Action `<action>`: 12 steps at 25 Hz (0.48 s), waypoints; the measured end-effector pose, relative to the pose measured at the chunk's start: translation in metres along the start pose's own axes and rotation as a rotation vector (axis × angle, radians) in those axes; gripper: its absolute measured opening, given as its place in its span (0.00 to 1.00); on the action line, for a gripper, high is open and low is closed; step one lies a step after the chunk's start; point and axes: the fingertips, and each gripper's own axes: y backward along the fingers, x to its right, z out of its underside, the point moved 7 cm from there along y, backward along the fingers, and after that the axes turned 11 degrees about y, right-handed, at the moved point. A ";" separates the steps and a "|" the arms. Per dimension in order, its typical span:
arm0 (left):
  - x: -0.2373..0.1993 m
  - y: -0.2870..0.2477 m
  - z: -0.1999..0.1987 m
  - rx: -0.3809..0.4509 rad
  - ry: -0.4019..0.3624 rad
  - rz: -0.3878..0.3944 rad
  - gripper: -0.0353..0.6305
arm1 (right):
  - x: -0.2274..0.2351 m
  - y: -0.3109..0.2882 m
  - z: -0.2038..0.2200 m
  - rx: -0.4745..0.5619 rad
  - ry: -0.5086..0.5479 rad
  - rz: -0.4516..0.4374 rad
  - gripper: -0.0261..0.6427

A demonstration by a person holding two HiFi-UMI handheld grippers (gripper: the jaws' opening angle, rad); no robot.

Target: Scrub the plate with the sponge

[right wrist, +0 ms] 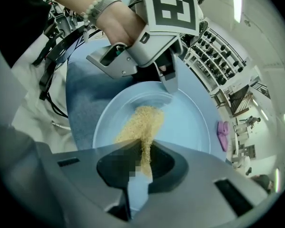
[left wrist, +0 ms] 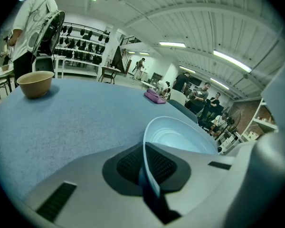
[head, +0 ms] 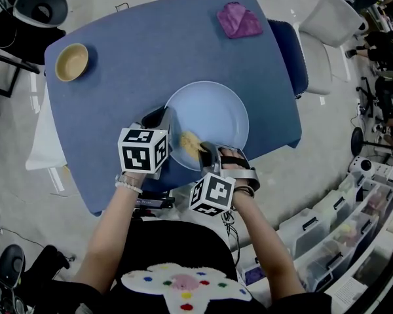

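A pale blue plate (head: 213, 113) lies on the blue table (head: 144, 44). My left gripper (head: 166, 120) is shut on the plate's near-left rim. In the left gripper view that rim (left wrist: 147, 160) runs edge-on between the jaws of the left gripper (left wrist: 150, 174). My right gripper (head: 204, 153) is shut on a yellow sponge (head: 191, 142), which rests on the near part of the plate. In the right gripper view the sponge (right wrist: 142, 125) sticks out from the right gripper (right wrist: 140, 167) across the plate (right wrist: 185, 122). Beyond it, the left gripper (right wrist: 168, 82) clamps the far rim.
A tan bowl (head: 72, 62) sits at the table's far-left corner and a purple cloth (head: 240, 20) at its far-right corner. A white chair (head: 329, 19) stands past the right edge. Storage bins (head: 327, 234) line the floor at the right. People stand in the room's background.
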 end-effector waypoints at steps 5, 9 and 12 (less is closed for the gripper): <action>0.000 0.000 -0.002 -0.001 0.001 0.003 0.09 | 0.005 -0.001 0.007 -0.029 -0.019 0.015 0.10; -0.001 0.000 -0.001 -0.001 -0.001 0.002 0.09 | 0.017 -0.007 0.022 -0.084 -0.053 0.059 0.10; 0.000 0.000 0.000 -0.001 -0.001 0.001 0.09 | 0.029 -0.013 0.035 -0.121 -0.079 0.083 0.10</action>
